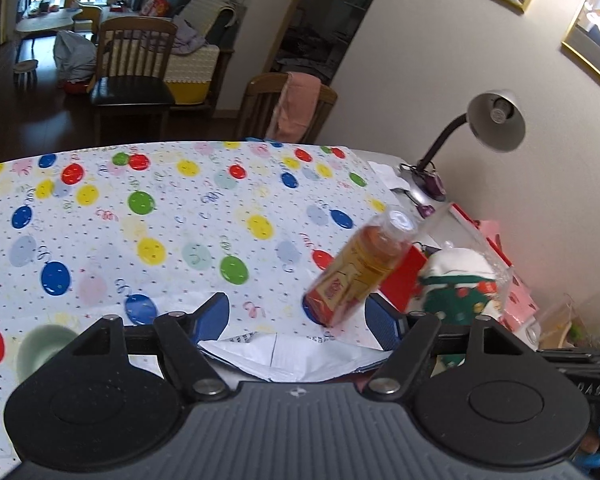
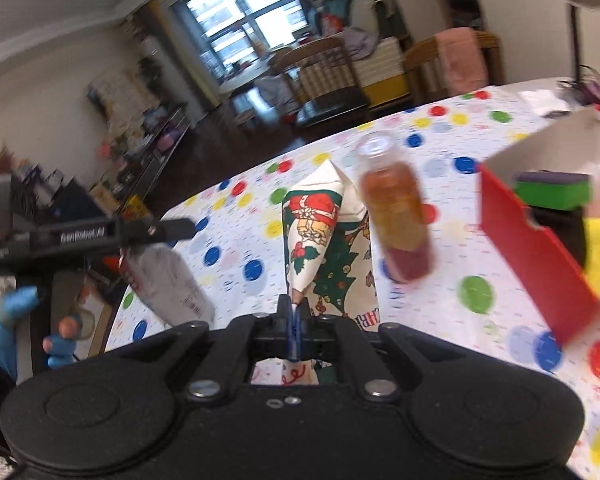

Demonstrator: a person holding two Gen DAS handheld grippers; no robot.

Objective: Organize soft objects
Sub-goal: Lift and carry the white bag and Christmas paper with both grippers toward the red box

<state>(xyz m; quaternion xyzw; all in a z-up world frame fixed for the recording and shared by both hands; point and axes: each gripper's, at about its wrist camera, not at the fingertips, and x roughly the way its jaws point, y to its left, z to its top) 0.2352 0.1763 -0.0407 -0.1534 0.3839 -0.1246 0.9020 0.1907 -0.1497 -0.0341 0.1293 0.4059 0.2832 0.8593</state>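
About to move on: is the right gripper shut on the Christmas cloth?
Shut. The right gripper has its jaws pinched on a corner of the Christmas cloth, which hangs gathered.

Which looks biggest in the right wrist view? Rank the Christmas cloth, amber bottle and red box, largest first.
1. Red box, though it is cut off by the frame edge and lies close to the camera.
2. Christmas cloth.
3. Amber bottle, blurred.
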